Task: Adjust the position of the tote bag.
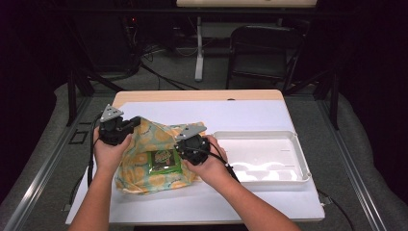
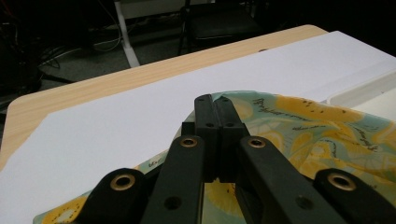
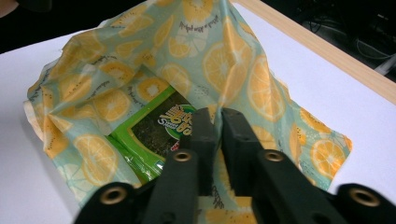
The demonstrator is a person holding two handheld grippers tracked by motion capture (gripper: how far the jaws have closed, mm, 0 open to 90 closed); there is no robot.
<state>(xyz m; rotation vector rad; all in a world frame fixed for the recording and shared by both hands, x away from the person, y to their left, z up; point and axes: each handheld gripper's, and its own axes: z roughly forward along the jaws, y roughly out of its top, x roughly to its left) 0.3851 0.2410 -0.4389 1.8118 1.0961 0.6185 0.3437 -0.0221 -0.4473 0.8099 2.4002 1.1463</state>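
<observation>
1. On table (image 1: 144, 96) centre, over a white sheet (image 1: 250, 115), lies your cloth (image 1: 144, 159) w/ the lemon print, bunched up, edges lifted around a green packet (image 1: 165, 161).
2. L gripper (image 1: 136, 121) sits at the cloth's far-left corner. L gripper view: jaws pressed together, a cloth edge (image 2: 261, 116) pinched between the tips, fabric draping away to the right.
3. Your L hand (image 1: 109, 154) rests over the cloth's left side, wrist coming in from the near edge.
4. R gripper (image 1: 185, 144) is at the cloth's right side, just right of the packet. R gripper view: jaws nearly together w/ a fold of cloth (image 3: 219, 70) rising up between the tips; the fabric runs into the slit, so you're pinching it.
5. The same view shows the packet (image 3: 154, 130) lying inside the cloth, left of the R jaws, dark window w/ a green border, partly covered by fabric at its near edge.
6. R hand (image 1: 211, 166) sits between cloth and tray (image 1: 300, 159).
7. Tray: white, shallow, right of the cloth, close to it; can't tell if they touch.
8. Cloth's near edge lies flat on the sheet; far and right sides are raised where you hold them.
9. Far off, past the table: a dark chair (image 1: 260, 48) and a white desk leg (image 1: 198, 48).
</observation>
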